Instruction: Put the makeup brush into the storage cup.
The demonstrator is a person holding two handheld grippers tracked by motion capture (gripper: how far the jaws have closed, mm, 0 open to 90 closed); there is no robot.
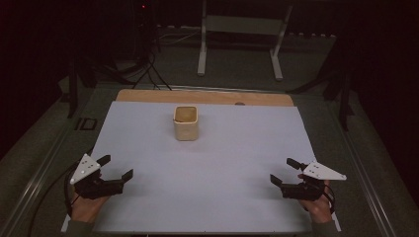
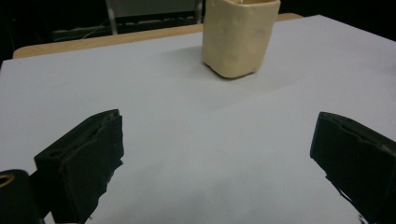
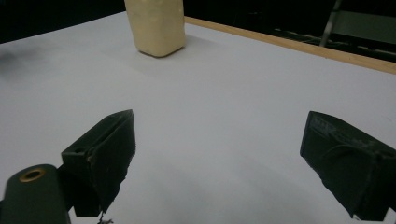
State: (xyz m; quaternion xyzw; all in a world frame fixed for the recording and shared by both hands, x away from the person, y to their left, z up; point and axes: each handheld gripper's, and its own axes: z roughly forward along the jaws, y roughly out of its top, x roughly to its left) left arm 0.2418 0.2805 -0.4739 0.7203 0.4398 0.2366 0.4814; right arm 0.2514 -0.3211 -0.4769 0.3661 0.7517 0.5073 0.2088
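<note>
Cream, lumpy, square-sided cup (image 1: 186, 123) stands ahead of both matte black grippers, left gripper (image 1: 115, 167) and right gripper (image 1: 283, 171), each spread wide on smooth white sheet (image 1: 237, 148).

No text, label, brand, number or sign could be read anywhere: the cream cup (image 1: 186, 123), the white sheet (image 1: 222, 163) on the table and the grey plates atop both grippers bore nothing legible.

Dark lab – tripod legs (image 1: 148, 69), white-covered table (image 1: 222, 158).
</note>
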